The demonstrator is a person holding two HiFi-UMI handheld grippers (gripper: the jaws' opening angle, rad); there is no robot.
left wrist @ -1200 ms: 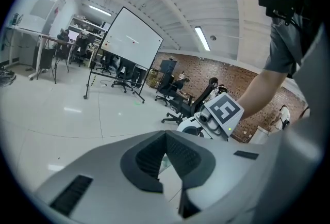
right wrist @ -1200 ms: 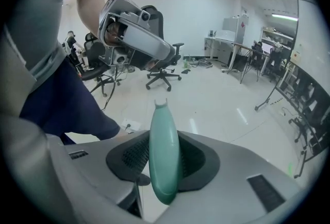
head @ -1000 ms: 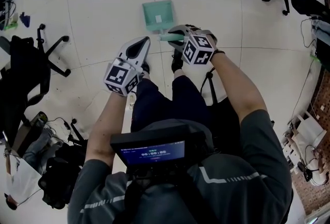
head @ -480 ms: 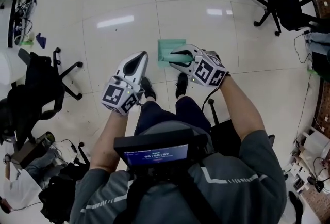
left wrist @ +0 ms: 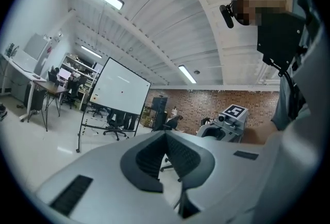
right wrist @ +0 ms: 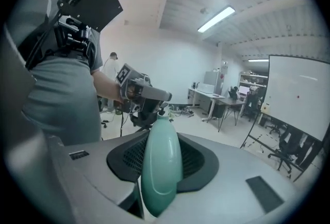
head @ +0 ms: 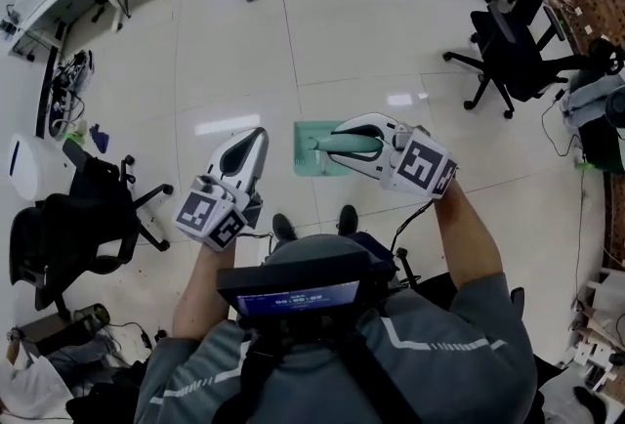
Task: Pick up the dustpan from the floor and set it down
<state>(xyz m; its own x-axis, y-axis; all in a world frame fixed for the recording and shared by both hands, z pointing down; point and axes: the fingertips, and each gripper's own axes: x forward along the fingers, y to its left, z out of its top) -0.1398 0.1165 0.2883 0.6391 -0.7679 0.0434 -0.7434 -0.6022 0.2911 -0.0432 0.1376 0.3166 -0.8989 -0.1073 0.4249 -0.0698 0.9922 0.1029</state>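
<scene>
Head view shows the whole mint-green dustpan, its flat tray out over the floor. Right gripper view shows only its smooth rounded handle, clamped in my right gripper. My left gripper seems closed and empty.

Your right gripper covers most of the dustpan handle in the head view, and it overlaps the pan's right side, so you cannot tell there how far along the handle the grip sits. In the right gripper view only the handle shows. The pan cannot be made out past it, and the handle's near end drops out of sight between the fingers. The screen unit on your chest hides your legs, leaving just your shoe tips. Its print is too small to read.
</scene>
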